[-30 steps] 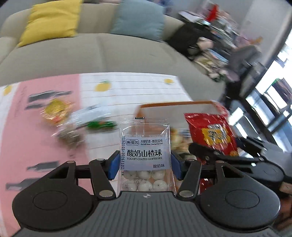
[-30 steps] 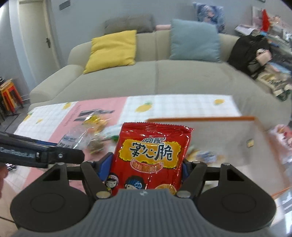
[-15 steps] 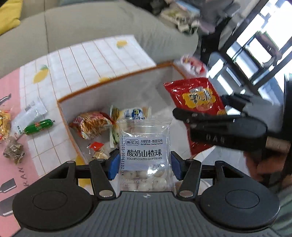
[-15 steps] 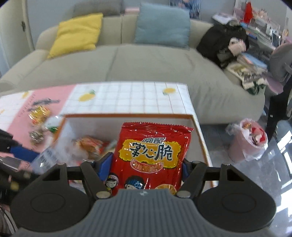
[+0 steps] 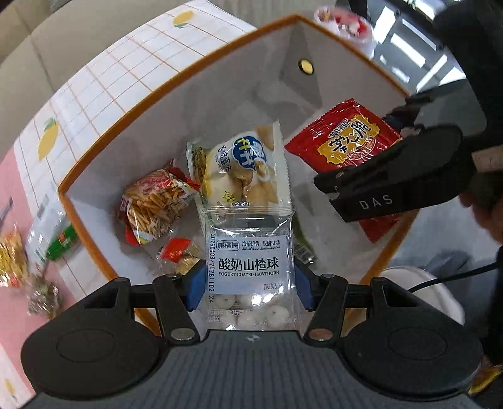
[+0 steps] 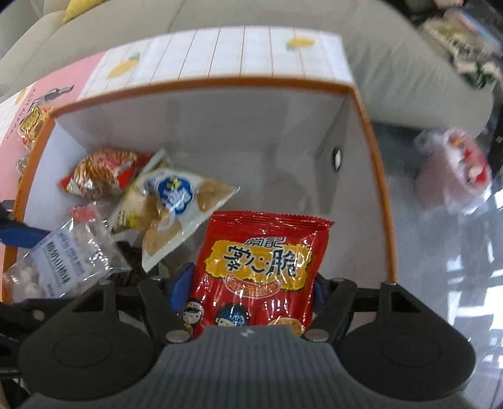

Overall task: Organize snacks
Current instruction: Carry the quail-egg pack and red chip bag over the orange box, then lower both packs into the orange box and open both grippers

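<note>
Claws (image 5: pixel 248 283) seemingly downturned over box (image 5: pixel 94 151)

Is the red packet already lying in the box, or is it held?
Held: the right gripper's jaws clamp the red packet above the box.

- A beige sofa (image 6: pixel 393 59) runs behind the table, with a yellow cushion (image 6: pixel 75 6) at its top left edge.
- The table wears a cloth (image 6: pixel 251 53) of white grid with lemon prints, pink on the left.
- The grey floor (image 6: pixel 456 251) is glossy and throws back bright window light.
- A pink bin (image 6: pixel 452 173) with a plastic liner stands on it.
- Clutter (image 6: pixel 465 37) lies at the sofa's right end.
</note>
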`<state>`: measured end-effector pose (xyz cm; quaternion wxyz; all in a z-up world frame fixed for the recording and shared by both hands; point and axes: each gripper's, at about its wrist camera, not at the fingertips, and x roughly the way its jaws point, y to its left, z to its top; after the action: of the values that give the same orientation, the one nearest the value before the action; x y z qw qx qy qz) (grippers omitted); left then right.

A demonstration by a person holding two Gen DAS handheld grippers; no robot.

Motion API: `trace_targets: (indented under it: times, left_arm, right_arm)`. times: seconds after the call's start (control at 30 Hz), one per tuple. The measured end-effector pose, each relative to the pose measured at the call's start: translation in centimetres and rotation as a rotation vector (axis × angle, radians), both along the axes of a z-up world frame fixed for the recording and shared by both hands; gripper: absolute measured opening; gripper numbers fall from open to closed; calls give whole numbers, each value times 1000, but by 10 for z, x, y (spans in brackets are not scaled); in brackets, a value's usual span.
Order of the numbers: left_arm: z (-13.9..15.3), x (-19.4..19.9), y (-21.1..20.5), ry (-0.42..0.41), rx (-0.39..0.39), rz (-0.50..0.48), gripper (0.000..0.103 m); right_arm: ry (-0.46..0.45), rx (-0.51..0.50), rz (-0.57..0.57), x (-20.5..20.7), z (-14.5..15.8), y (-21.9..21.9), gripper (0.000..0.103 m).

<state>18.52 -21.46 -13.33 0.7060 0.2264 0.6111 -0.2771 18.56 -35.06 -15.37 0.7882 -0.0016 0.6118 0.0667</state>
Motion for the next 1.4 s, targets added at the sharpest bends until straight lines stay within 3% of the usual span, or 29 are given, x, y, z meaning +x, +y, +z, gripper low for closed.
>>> trace_targets:
  times: [0.43, 0.6, 0.67, 0.87, 1.03, 1.2, 1.4]
  left_arm:
    - [-39, 6, -21, 45, 149, -64, 69]
    - [-43, 10, -20, 49, 141, -53, 73]
    - [-40, 10, -19, 49, 134, -51, 73]
    - [-20, 7, -11, 12, 83, -83, 75]
    - [-6, 5, -5, -11, 30, -67, 61]
    - [-7, 5, 1, -23, -2, -22, 39]
    - [-23, 9, -2, -19, 21, 19, 26]
  right_arm:
    - [132, 40, 40, 8, -34, 11, 70]
    - [148, 42, 28, 7, -38, 11, 72]
    - [151, 45, 22, 7, -38, 10, 82]
    - [125, 43, 8, 9, -22, 4, 80]
    - [129, 56, -27, 5, -18, -7, 56]
    - [146, 104, -75, 2, -29, -13, 51]
    - [137, 96, -48, -7, -21, -3, 50]
